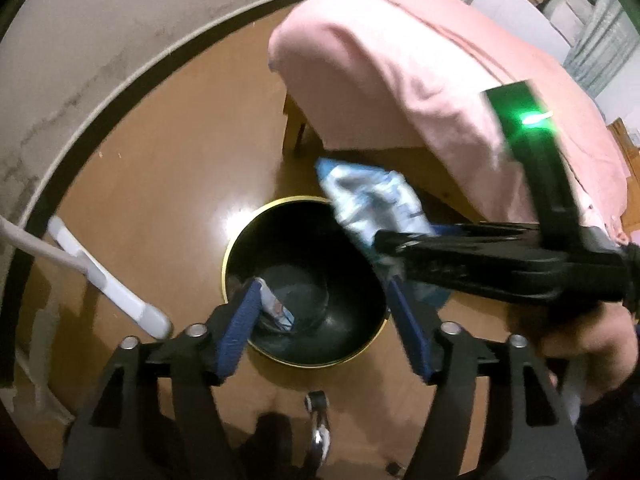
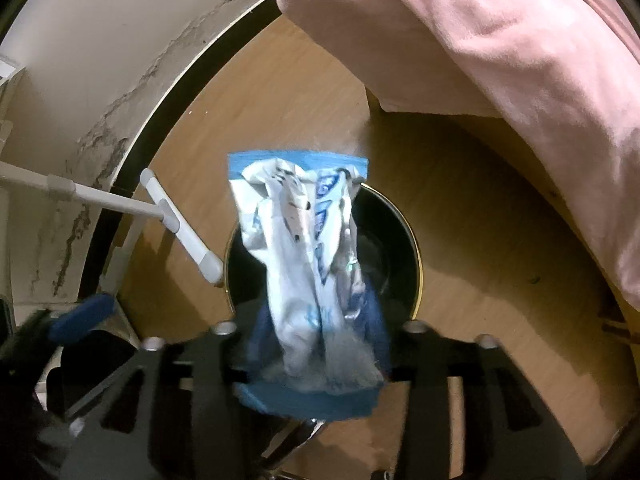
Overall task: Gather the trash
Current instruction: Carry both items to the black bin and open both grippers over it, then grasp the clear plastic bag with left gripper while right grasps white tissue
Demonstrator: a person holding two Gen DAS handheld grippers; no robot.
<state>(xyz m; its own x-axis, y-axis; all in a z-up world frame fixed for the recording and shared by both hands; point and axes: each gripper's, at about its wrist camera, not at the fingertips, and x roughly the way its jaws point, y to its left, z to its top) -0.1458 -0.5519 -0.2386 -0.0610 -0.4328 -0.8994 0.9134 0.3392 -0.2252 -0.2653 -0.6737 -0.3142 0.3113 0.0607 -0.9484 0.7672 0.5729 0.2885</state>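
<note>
A round black trash bin [image 1: 340, 280] with a gold rim stands on the wooden floor; it also shows in the right wrist view [image 2: 396, 248]. A crumpled wrapper [image 1: 276, 310] lies inside it. My left gripper [image 1: 324, 320] is open and empty, directly above the bin. My right gripper [image 2: 316, 332] is shut on a crumpled blue-and-white plastic bag [image 2: 304, 232] and holds it over the bin's rim. In the left wrist view the right gripper [image 1: 384, 248] comes in from the right with the bag [image 1: 372, 200].
A white floor-mop head [image 1: 108, 276] on a handle lies on the floor left of the bin, also in the right wrist view [image 2: 180, 228]. A bed with a pink cover [image 1: 420, 72] stands behind the bin on a wooden frame. A stained wall [image 1: 100, 40] runs along the left.
</note>
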